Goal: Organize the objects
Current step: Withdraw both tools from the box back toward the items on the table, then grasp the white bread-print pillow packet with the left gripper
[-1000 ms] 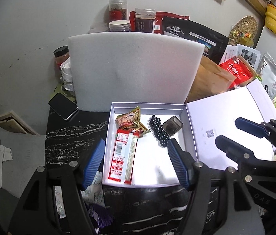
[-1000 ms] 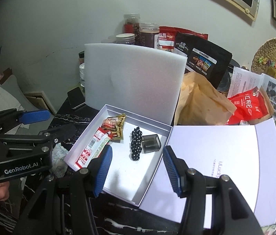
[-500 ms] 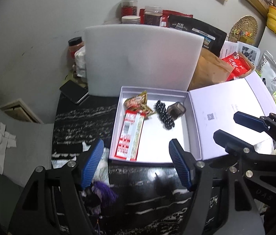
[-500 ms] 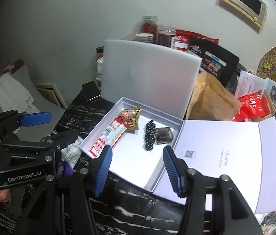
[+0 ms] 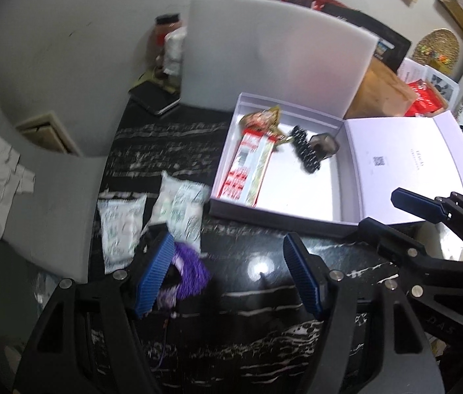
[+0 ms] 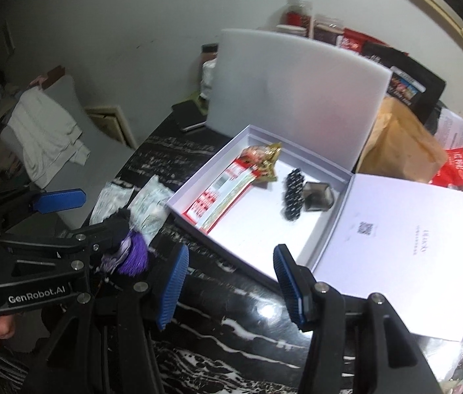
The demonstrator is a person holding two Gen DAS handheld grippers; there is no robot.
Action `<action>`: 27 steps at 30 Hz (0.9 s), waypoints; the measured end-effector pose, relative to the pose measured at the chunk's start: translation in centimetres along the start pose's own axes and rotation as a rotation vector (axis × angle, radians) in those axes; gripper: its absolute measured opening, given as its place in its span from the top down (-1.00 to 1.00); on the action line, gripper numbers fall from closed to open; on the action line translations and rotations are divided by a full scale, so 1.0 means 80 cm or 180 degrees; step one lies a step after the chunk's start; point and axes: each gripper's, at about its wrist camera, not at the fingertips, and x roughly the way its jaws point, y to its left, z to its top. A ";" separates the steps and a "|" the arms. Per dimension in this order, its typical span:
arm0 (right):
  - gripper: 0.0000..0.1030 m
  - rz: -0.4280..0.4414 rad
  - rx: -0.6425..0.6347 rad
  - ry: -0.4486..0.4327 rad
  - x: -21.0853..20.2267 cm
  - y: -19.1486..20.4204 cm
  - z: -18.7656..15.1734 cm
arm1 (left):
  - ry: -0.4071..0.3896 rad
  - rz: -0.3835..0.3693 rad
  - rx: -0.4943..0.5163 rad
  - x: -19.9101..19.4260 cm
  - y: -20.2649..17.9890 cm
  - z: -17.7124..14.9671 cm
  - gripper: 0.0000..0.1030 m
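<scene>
An open white box (image 5: 284, 210) (image 6: 198, 220) lies on the black marble table. It holds a red and white packet (image 5: 247, 170) (image 6: 221, 197), a gold and red snack wrapper (image 5: 262, 119) (image 6: 262, 161), a black bead clip (image 5: 305, 152) (image 6: 293, 193) and a small dark case (image 5: 325, 144) (image 6: 318, 197). Left of the box lie white sachets (image 5: 123, 226) (image 6: 147, 207) and a purple tassel (image 5: 190, 269) (image 6: 133, 256). My left gripper (image 5: 228, 275) is open and empty above the table, with the tassel by its left finger. My right gripper (image 6: 228, 285) is open and empty before the box.
The box lid (image 5: 405, 164) (image 6: 405, 256) lies open to the right. A white foam board (image 5: 274, 55) (image 6: 297, 98) stands behind the box, with jars, snack bags and a brown paper bag (image 6: 398, 144) behind. A phone (image 5: 154, 98) lies at the table's far left corner.
Both grippers have pulled back and to the left from the box. The sachets and the purple tassel have come into full view. Both stay open.
</scene>
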 end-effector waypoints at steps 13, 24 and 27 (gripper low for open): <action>-0.05 0.0332 -0.0272 0.0221 0.030 0.035 -0.022 | 0.0153 0.0199 -0.0377 0.008 0.033 -0.051 -0.32; -0.05 0.0552 -0.0460 0.0338 0.045 0.065 -0.035 | 0.0288 0.0366 -0.0636 0.012 0.070 -0.093 -0.32; -0.05 0.0598 -0.0481 0.0360 0.049 0.071 -0.035 | 0.0310 0.0380 -0.0708 0.014 0.081 -0.098 -0.32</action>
